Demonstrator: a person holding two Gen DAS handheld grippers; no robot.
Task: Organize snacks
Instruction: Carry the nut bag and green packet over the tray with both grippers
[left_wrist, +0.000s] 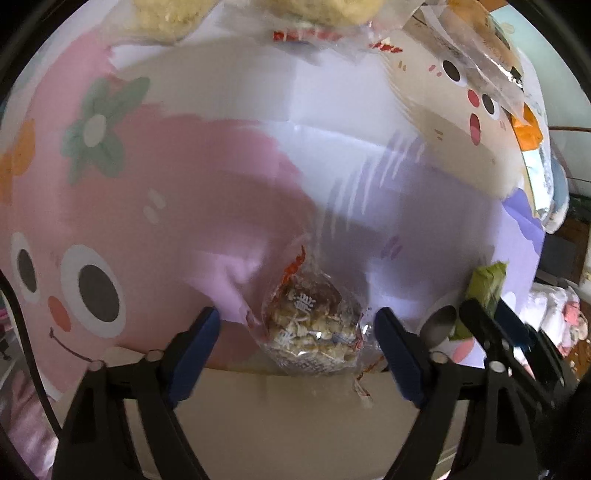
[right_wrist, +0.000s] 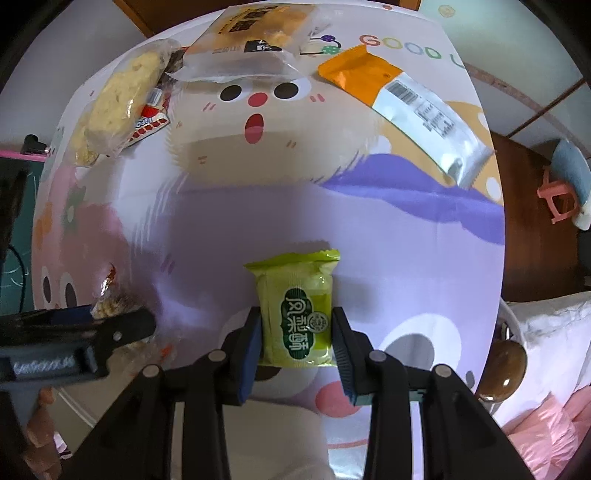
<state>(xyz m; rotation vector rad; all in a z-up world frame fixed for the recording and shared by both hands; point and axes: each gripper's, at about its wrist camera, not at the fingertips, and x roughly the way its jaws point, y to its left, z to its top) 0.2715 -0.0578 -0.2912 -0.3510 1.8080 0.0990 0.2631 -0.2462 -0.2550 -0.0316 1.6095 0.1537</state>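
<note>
Straddling a green pineapple-cake packet (right_wrist: 297, 317) on the cartoon-print table (right_wrist: 369, 229), the right claw (right_wrist: 297, 343) had narrowed, pads at its sides. The left claw (left_wrist: 297, 332) stood wide around a clear rice-cracker bag (left_wrist: 312, 328), gripping nothing. Both seemed light, crinkly and crushable, best pinched gently across the middle.

Cartoon-print tablecloth (right_wrist: 369, 229); pink stool (right_wrist: 557, 199) on brown floor (right_wrist: 524, 221).

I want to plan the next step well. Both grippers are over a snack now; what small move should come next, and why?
Probably close and lift. The right gripper has its pads against the sides of the green packet, so it seems ready to rise. The left gripper stands open around the clear cracker packet, with gaps on both sides, so it should close first.
</note>
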